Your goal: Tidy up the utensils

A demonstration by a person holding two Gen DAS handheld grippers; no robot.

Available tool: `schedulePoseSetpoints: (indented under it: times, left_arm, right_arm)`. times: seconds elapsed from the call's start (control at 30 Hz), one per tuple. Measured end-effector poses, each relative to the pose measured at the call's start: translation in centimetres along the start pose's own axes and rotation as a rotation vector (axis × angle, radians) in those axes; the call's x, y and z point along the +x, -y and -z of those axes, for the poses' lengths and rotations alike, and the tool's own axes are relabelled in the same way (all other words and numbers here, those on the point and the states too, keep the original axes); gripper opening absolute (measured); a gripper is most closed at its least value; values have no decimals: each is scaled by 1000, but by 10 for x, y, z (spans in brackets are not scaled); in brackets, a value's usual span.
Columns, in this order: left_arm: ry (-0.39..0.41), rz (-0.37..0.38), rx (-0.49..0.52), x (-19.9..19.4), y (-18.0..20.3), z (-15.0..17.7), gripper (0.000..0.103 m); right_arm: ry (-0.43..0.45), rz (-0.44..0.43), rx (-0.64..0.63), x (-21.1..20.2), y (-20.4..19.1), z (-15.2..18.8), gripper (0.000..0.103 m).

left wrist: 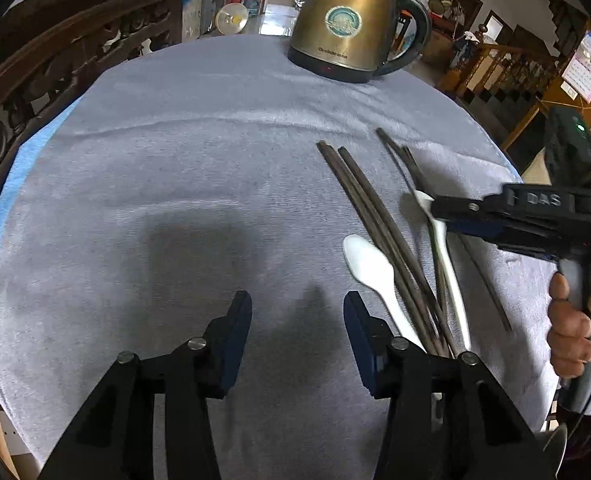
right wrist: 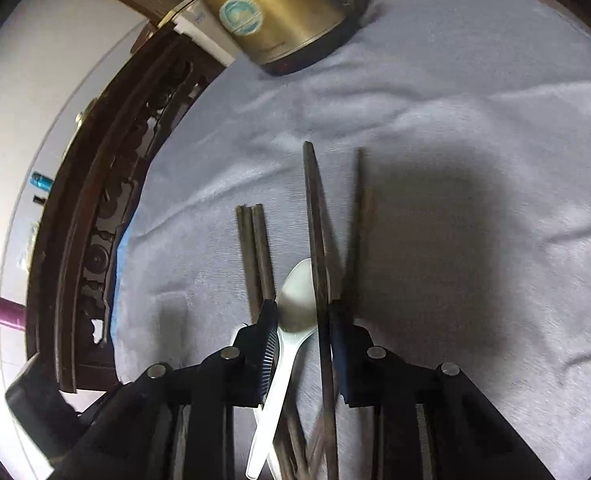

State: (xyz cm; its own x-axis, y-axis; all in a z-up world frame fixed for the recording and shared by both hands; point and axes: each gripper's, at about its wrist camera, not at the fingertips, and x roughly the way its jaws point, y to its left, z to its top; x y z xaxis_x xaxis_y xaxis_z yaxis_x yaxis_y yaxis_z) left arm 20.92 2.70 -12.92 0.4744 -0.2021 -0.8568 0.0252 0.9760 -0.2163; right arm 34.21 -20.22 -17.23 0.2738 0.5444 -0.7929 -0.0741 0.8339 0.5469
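My left wrist camera sits low over the grey cloth (left wrist: 175, 160), facing the kettle (left wrist: 347, 20) across the table. My right wrist camera hangs close above the chopsticks (right wrist: 315, 240) and white spoon (right wrist: 295, 300), rolled sideways. The 2 views share kettle, cloth, chopsticks and spoon.

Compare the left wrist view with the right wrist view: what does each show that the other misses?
Only the left wrist view shows the open left gripper, the person's right hand and a second white plastic spoon. Only the right wrist view looks between the right gripper fingers, straddling a white plastic spoon and a dark chopstick. Both show the brass-coloured kettle, the grey cloth and a dark chopstick pair.
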Motion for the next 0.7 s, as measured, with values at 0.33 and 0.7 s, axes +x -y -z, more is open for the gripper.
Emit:
schedulePoseSetpoints:
  times: [0.33, 0.7]
  left_arm:
    - [-34, 24, 8, 36, 25, -25, 50]
    - [-19, 36, 65, 39, 22, -22, 4]
  right_arm:
    - [28, 101, 77, -38, 35, 5, 31]
    - [-50, 127, 43, -2, 3, 2, 43]
